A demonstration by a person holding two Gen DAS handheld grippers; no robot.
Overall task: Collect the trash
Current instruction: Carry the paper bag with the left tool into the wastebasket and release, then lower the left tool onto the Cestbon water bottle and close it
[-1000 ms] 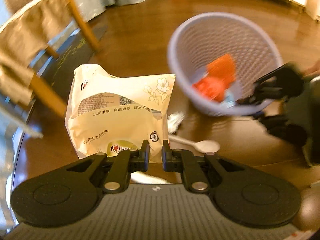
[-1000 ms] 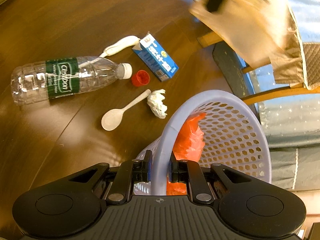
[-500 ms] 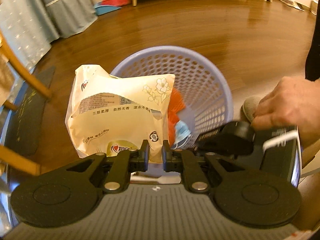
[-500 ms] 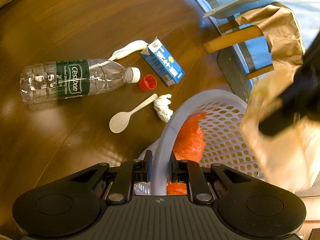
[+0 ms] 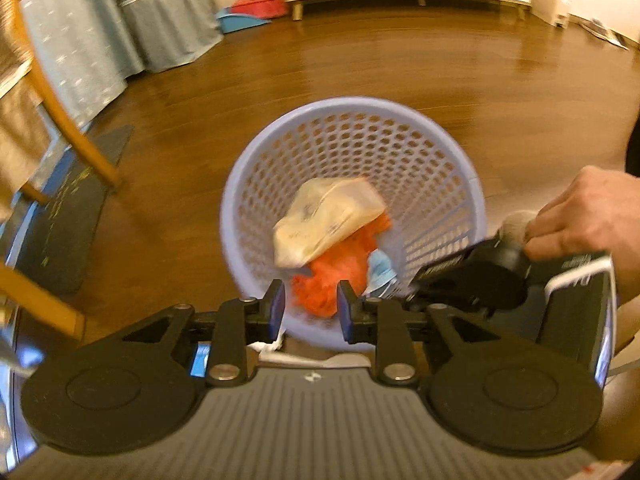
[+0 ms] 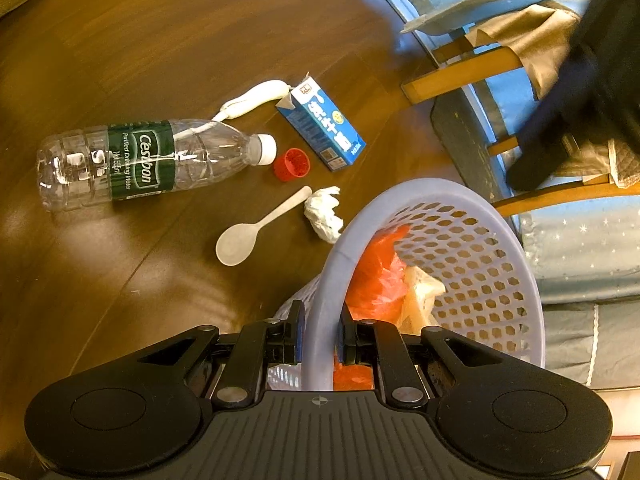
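Lavender plastic mesh forms the basket [image 5: 432, 152], whose rim is clamped between the pads of the right gripper [image 6: 319, 338], held by a hand [image 5: 584, 216] seen at the right edge of the left wrist view. Inside the basket a cream tissue packet [image 5: 328, 216] is seen, blurred, above crumpled orange plastic [image 5: 340, 272] and a pale blue scrap [image 5: 380, 268]; whether the packet has come to rest cannot be told. The left gripper [image 5: 311, 308] is poised over the basket's near rim with its jaws opening and nothing pressed between the pads. On the dark wooden floor [image 6: 140, 32] beside the basket, more trash is spread out: a clear water bottle [image 6: 144, 160] lying on its side, a red cap [image 6: 292, 164] just by its neck, a blue milk carton [image 6: 324, 128], a white plastic spoon [image 6: 256, 228], a crumpled white tissue [image 6: 324, 214] close against the basket's outer wall, and a white twisted wrapper [image 6: 256, 98] behind the bottle. Wooden chair legs [image 6: 460, 70] are visible beyond the basket.
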